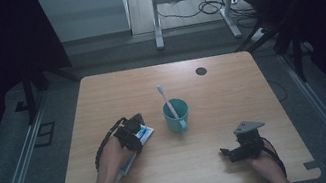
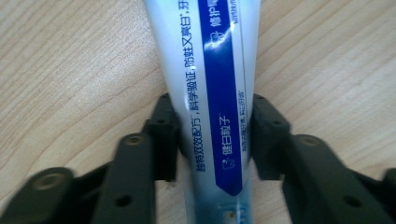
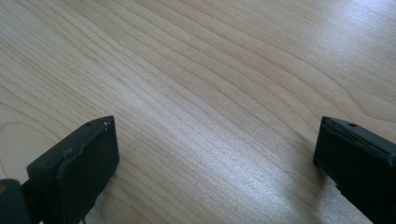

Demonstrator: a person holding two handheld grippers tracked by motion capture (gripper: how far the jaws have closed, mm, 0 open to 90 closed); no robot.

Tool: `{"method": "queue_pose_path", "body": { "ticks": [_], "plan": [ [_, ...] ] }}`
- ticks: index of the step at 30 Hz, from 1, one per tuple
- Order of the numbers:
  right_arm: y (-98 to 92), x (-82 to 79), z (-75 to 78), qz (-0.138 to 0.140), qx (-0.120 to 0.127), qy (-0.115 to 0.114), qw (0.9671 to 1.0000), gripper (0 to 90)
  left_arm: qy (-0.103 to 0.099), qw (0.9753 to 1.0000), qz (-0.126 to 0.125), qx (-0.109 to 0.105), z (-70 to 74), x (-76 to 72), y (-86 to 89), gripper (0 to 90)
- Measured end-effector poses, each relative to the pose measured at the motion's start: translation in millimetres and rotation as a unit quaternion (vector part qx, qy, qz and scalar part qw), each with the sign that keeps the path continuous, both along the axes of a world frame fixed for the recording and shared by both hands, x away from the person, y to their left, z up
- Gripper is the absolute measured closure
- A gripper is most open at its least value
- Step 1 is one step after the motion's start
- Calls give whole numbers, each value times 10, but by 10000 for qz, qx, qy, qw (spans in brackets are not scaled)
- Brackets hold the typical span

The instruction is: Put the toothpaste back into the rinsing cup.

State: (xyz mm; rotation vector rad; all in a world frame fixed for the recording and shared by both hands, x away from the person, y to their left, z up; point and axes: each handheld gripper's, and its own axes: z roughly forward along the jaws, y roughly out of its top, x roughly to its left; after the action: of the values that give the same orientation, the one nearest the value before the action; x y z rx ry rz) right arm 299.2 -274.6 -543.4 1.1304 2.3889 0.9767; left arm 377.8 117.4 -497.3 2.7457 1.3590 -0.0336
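Toothpaste tube [image 2: 212, 93] lying flat on the wooden table [image 1: 203, 160].

The tube is white with a broad blue band and blue printed characters running along its length. It rests on the tabletop at the near left, just left of the teal cup [image 1: 176, 114], and lies lengthwise between the jaws of the left gripper [image 2: 212, 140], whose pads press against its two sides.

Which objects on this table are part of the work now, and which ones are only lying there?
In the work:
- toothpaste tube, clamped between the jaws of the left gripper

Lying about:
- teal cup
- toothbrush standing in it
- right gripper, open over bare table
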Motion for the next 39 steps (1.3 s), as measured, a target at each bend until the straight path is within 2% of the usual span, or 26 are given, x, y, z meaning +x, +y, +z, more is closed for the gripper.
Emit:
{"method": "queue_pose_path", "body": {
  "ticks": [3, 4, 5, 6, 7, 8, 11, 12, 13, 15, 23, 24, 25, 26, 28, 31, 34, 35, 36, 37, 39],
  "plan": [
    [0, 0, 0, 0, 0, -1, 10000, 1, -65, 9998, 27, -184, 20, -21, 52, 665],
    [0, 0, 0, 1, -1, 0, 10000, 0, -65, 9998, 27, -184, 20, -21, 52, 675],
    [0, 0, 0, -1, -1, 0, 10000, 1, -79, 9994, 51, -337, 26, -27, 93, 684],
    [0, 0, 0, -1, -1, 0, 10000, 1, -79, 9994, 51, -337, 26, -27, 93, 693],
    [0, 0, 0, -1, -2, 1, 10000, 0, -90, 9989, 60, -462, 35, -31, 138, 700],
    [0, 0, 0, -1, -1, 0, 10000, 1, -90, 9989, 60, -462, 35, -31, 138, 703],
    [0, 0, 0, 2, 4, 3, 10000, 1, -141, 9975, 136, -681, 42, -44, 200, 711],
    [0, 0, 0, 3, 2, 2, 10000, 1, -241, 9967, 150, -766, 57, -58, 226, 712],
    [0, 0, 0, 2, 3, 3, 10000, 1, -241, 9967, 150, -766, 57, -58, 226, 712],
    [0, 0, 1, -1, -2, 2, 10000, 0, -465, 9948, 170, -885, 96, -79, 255, 715],
    [0, 0, 0, 0, -2, 0, 10000, 1, -765, 9911, 105, -1081, 160, -123, 279, 716],
    [0, 0, 1, 1, -1, 1, 10000, 1, -828, 9896, 95, -1172, 180, -134, 287, 715],
    [0, 0, 1, 1, -1, 1, 10000, 1, -828, 9896, 95, -1172, 180, -134, 287, 716],
    [0, 0, 0, 2, -1, -1, 10000, 1, -916, 9876, 93, -1267, 206, -148, 293, 716],
    [0, 0, 0, 1, 0, -1, 10000, 1, -964, 9869, 33, -1296, 222, -152, 298, 716],
    [0, 0, 0, 1, 1, 0, 10000, 1, -1079, 9840, -23, -1419, 277, -176, 306, 716],
    [0, 0, 1, 0, 1, 0, 10000, 1, -1206, 9803, -122, -1560, 333, -203, 311, 716],
    [0, 0, 1, 0, 0, 0, 10000, 0, -1294, 9779, -196, -1632, 371, -223, 309, 716],
    [0, 0, 1, 0, 0, 0, 10000, 0, -1294, 9779, -196, -1632, 371, -223, 309, 716],
    [0, 0, 1, -1, 0, 0, 10000, 1, -1346, 9765, -191, -1673, 388, -234, 306, 716],
    [0, 0, 1, -1, 0, 1, 10000, 1, -1498, 9719, -210, -1802, 437, -252, 303, 716]
  ]
}}
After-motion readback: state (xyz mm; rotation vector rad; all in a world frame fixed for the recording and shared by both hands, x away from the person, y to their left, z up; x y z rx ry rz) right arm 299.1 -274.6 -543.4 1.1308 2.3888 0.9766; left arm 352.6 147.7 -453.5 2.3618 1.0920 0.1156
